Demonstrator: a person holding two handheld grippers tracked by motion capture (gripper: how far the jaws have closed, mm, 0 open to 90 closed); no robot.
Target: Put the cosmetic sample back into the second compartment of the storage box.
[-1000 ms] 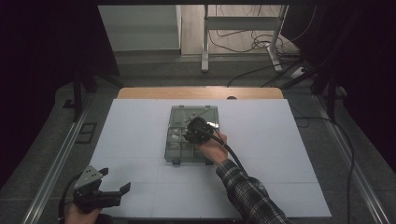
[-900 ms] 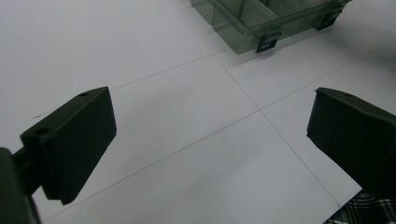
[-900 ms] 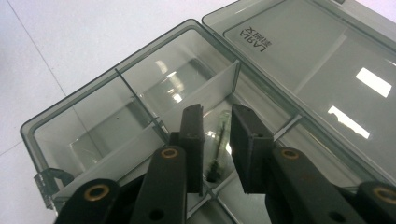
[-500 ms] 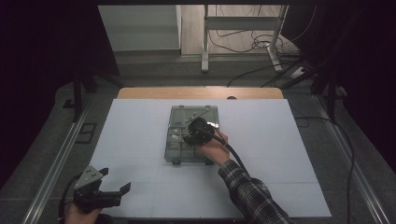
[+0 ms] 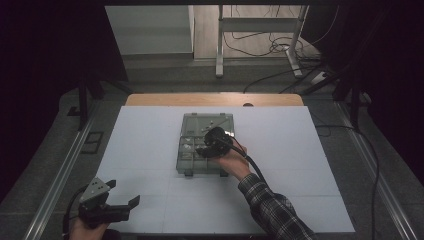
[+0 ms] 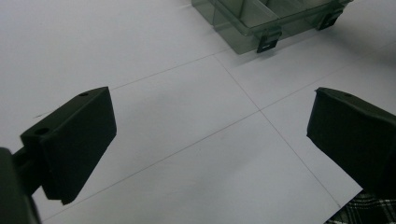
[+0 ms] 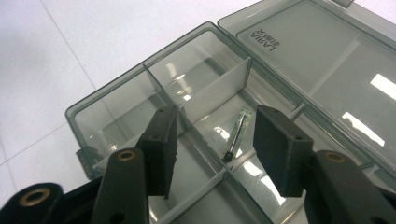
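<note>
- High view: we hold the right gripper [image 5: 209, 146] over the clear compartment box [image 5: 192, 152], which sits open near the middle of the white table [image 5: 310, 165]. Our left gripper [image 5: 117, 202] rests at the table's near left corner, well apart from the box, its jaws spread.
- Left gripper view: our two black jaws stand wide apart over bare white surface, nothing between them. The box's near corner with its latches [image 6: 268, 43] lies ahead at the top.
- Right gripper view: our jaws have just been opening and now stand parted over the box's compartments. Between them, touched by neither pad, a thin screw [image 7: 236, 134] with a dark head lies on the floor of one compartment, beside a divider wall. The open lid [image 7: 327, 60] lies flat behind.
</note>
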